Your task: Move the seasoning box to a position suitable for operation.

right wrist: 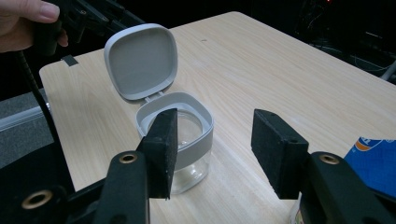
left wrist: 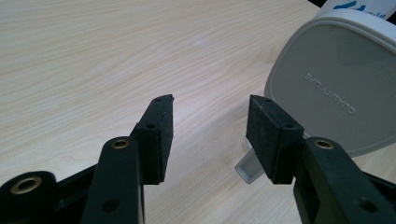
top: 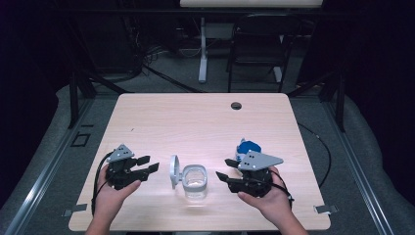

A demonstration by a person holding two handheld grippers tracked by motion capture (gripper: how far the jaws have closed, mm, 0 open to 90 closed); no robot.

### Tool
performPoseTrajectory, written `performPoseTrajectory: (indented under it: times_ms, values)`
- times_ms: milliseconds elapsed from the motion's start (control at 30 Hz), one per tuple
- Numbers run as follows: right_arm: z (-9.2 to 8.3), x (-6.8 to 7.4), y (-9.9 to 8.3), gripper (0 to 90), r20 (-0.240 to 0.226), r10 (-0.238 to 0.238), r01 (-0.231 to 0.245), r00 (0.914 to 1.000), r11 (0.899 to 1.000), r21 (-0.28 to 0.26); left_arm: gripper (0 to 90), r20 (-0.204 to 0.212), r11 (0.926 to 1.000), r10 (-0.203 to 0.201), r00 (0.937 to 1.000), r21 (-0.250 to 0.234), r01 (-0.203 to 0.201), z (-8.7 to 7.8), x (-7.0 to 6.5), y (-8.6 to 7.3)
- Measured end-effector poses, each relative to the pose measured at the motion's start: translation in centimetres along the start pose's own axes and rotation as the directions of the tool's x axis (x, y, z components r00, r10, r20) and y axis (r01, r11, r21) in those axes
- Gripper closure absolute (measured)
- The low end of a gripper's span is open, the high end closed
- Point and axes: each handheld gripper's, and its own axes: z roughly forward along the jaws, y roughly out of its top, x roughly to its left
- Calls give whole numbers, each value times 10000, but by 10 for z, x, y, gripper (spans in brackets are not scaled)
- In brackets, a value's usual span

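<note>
A clear jar [top: 195,182] with a grey collar stands on the table [top: 195,122], its hinged grey lid [top: 174,171] flipped upright on the left. From the right gripper view the jar [right wrist: 180,140] is empty and its lid [right wrist: 141,61] leans back. My left gripper [top: 148,164] is open just left of the lid [left wrist: 334,88], nothing between its pads. My right gripper [top: 226,169] is open just right of the jar, its jaws apart and bare. A blue and white packet [top: 247,147] lies behind the right gripper.
A round cable hole [top: 236,105] sits near the table's far edge. Beyond the table stand a dark chair [top: 257,44] and a white desk leg [top: 202,49]. The far half of the tabletop is bare wood.
</note>
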Motion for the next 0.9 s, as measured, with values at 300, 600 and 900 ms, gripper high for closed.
performPoseTrajectory:
  times_ms: [300,600,900]
  values:
    - [-7,-2,-4,450,110,75,-75,9999,10000,5,476,-79,9999,120,9999,-83,-120,1,-1,0]
    - [-20,-10,-13,435,494,249,-256,9985,9996,130,448,-161,9997,162,9997,-153,-164,1,0,-1]
    - [-33,-25,-26,420,1156,571,-617,9917,9974,370,409,-400,10000,60,9992,1,-60,2,2,-2]
